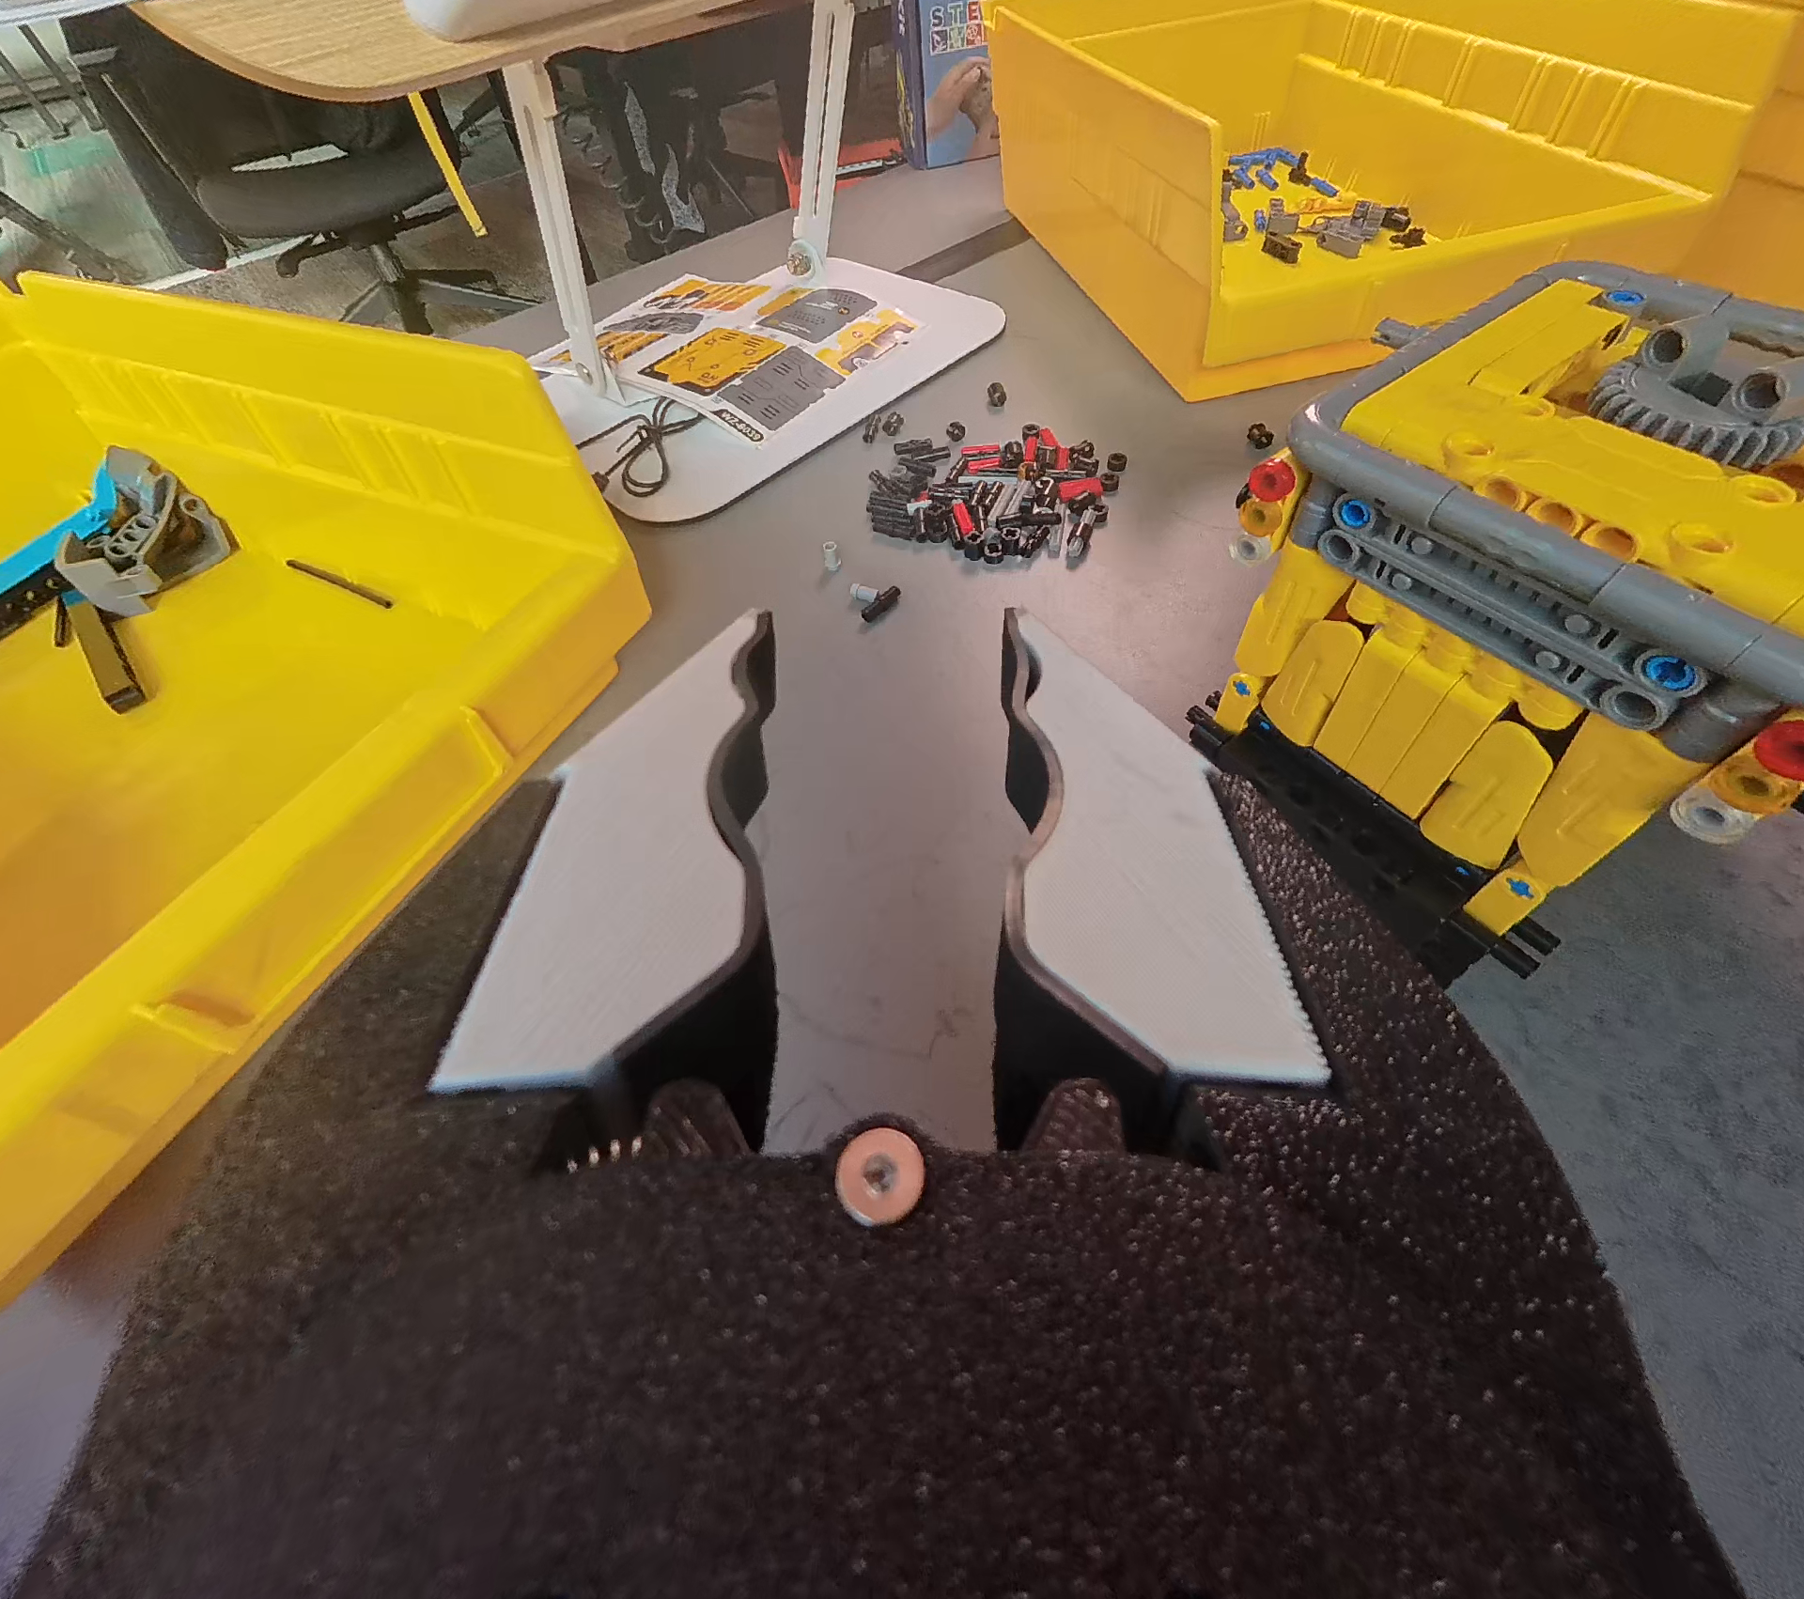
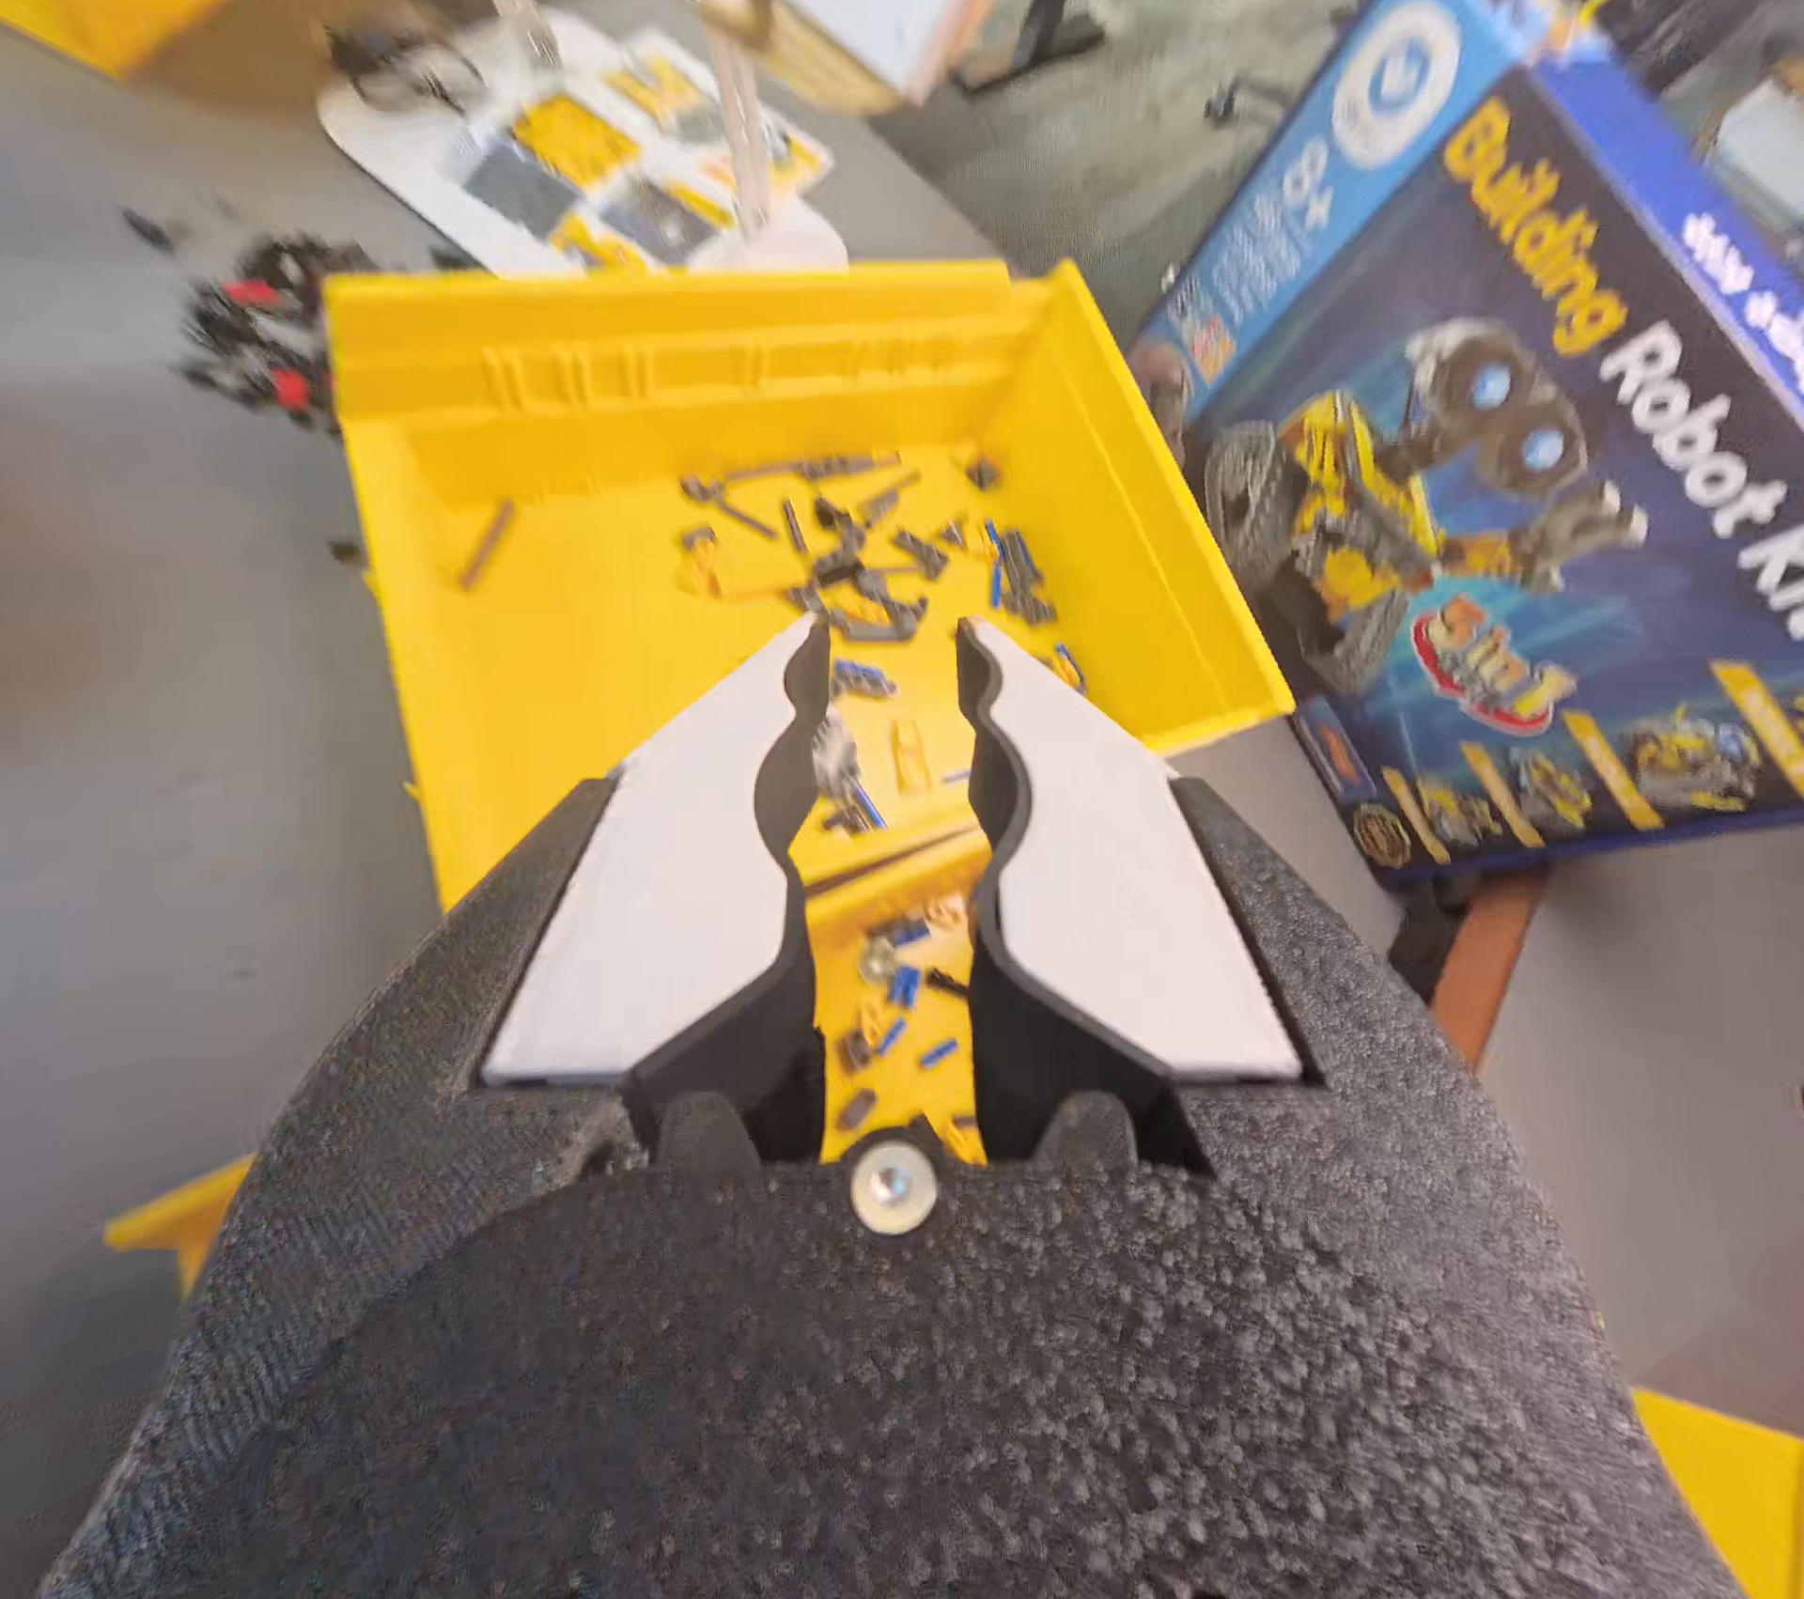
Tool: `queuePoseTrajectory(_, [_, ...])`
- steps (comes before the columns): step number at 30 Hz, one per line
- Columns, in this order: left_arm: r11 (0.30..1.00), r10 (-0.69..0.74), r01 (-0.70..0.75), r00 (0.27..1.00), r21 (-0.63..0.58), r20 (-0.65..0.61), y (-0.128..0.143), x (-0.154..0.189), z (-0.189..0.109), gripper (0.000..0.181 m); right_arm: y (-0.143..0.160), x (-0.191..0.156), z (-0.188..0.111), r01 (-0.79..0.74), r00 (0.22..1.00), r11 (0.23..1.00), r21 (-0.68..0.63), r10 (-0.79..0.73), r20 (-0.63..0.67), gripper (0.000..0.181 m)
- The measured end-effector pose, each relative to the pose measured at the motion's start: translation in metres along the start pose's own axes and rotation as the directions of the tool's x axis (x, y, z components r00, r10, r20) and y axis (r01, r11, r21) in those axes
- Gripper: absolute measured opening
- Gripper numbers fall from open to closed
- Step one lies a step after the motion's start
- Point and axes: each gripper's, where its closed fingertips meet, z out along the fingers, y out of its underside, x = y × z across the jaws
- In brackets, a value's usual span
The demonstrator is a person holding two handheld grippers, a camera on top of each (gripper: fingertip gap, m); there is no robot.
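Yellow brick vehicle [image 1: 1523,625], a partly built model framed in grey beams with blue pins, stands on the grey table [image 1: 879,849] just to the right of the left gripper [image 1: 888,625]. Its long axis runs from the near foreground back toward the right edge of the left wrist view, and the end with red and orange round studs points toward the camera. A grey gear sits on its top.

The left gripper hangs over bare table with its white-faced fingers [image 1: 635,849] spread apart and nothing between them. Just ahead of the tips lie a small black pin [image 1: 881,603] and a pale bushing [image 1: 830,555], and beyond them a loose pile of black and red connectors [image 1: 996,493]. A yellow bin [image 1: 293,576] at left holds a grey and blue assembly [image 1: 127,527]; another yellow bin at the back right [image 1: 1103,137] holds small blue and grey parts. A white stand [image 1: 830,371] carries a sticker sheet on its base.

The right wrist view, blurred, does not show the vehicle. It shows the right gripper [image 2: 893,625] over a yellow parts bin [image 2: 586,674] strewn with grey, blue and yellow pieces, fingers [image 2: 674,898] parted and holding nothing. A blue kit box [image 2: 1523,478] lies to the right of that bin, seen from the front only here.
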Motion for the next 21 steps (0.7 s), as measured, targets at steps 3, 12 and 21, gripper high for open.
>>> queuePoseTrajectory(3, [1.000,-0.003,0.003,1.000,0.015,-0.007,-0.002,0.001,-0.002,0.045,-0.057,-0.057,-0.003,-0.006,1.000,0.984,0.175,0.001,0.029,0.026])
queuePoseTrajectory(12, [0.998,-0.011,0.013,0.999,0.054,-0.046,-0.007,0.005,-0.009,0.045,-0.069,-0.215,0.092,-0.195,0.954,0.963,0.184,0.143,0.264,0.019])
queuePoseTrajectory(21, [0.997,-0.018,0.023,0.997,0.076,-0.070,-0.014,0.008,-0.014,0.045,0.002,-0.232,0.148,-0.083,0.990,0.996,-0.027,0.085,0.112,0.017])
